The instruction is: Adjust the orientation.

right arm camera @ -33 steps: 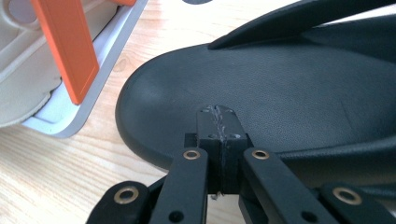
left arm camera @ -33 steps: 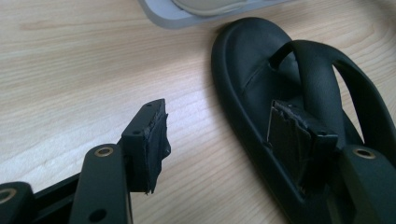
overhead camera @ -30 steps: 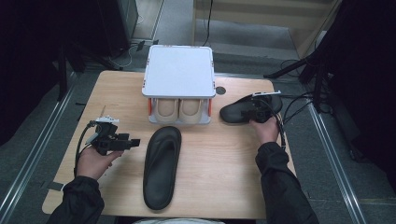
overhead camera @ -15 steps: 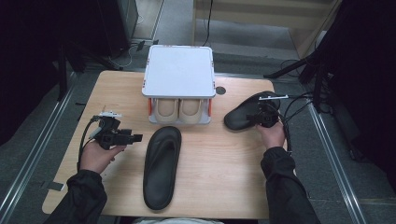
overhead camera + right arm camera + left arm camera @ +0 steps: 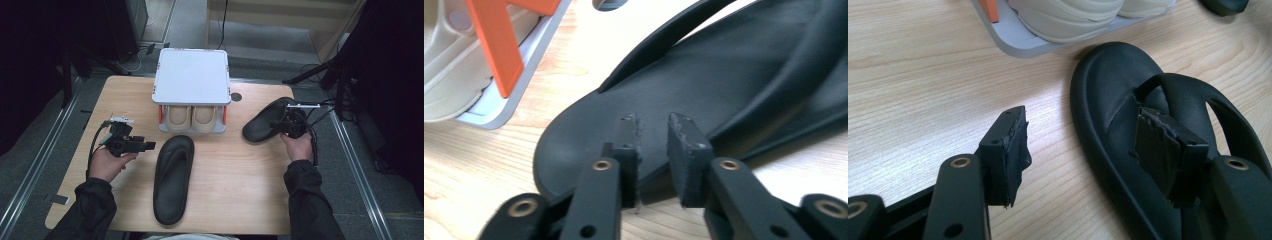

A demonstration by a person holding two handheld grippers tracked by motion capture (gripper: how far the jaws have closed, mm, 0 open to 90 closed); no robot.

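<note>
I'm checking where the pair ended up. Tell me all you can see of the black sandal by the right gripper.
The black sandal is a matte, rubbery-looking flip-flop with a smooth footbed and a strap. It lies on the table, angled, right of the shoe rack. The right gripper is at its edge, jaws slightly apart after just opening; whether the pads touch it is unclear.

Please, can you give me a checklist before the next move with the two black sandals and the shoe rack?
1. Right gripper released: its jaws have just been opening, a small gap, nothing between them; ok.
2. Right sandal rests on the table beside the shoe rack: ok.
3. Left gripper jaws wide open: ok.
4. Middle sandal lies flat, free, beside the left gripper: ok.
5. Lower shelf free: not ok, beige shoes are there.
6. Rack top free: ok.
</note>
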